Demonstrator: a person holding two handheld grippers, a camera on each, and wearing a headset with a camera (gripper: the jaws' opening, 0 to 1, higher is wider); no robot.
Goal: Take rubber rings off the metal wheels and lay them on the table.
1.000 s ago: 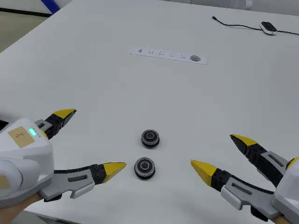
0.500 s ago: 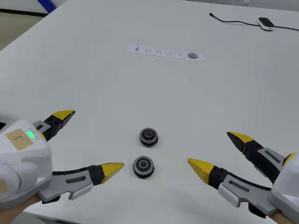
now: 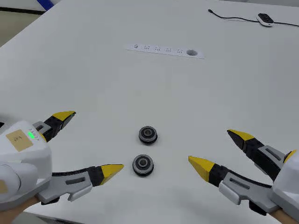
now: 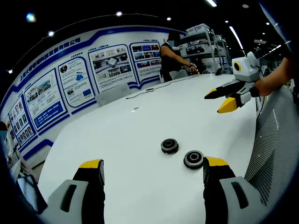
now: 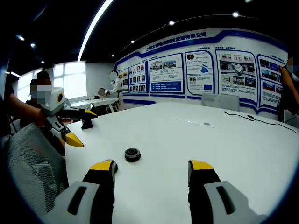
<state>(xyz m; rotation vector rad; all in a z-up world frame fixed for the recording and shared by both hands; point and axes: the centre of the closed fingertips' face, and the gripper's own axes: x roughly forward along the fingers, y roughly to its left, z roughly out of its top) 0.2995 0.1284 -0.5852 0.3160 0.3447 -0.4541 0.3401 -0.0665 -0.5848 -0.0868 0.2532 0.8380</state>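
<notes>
The left gripper (image 3: 97,139) and the right gripper (image 3: 209,146) are both spread wide and empty. Between them, in the lower centre, the lower wheel (image 3: 143,164) lies flat, closest to the left gripper's tip, with the upper wheel (image 3: 148,134) just above it

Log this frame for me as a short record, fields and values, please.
surface: white table
wheels: two, near wheel and far wheel, apart, lying flat
rubber rings: on both wheels, none on table
left tool: open, empty, left of near wheel
right tool: open, empty, right of wheels
other: power strip farther back
</notes>
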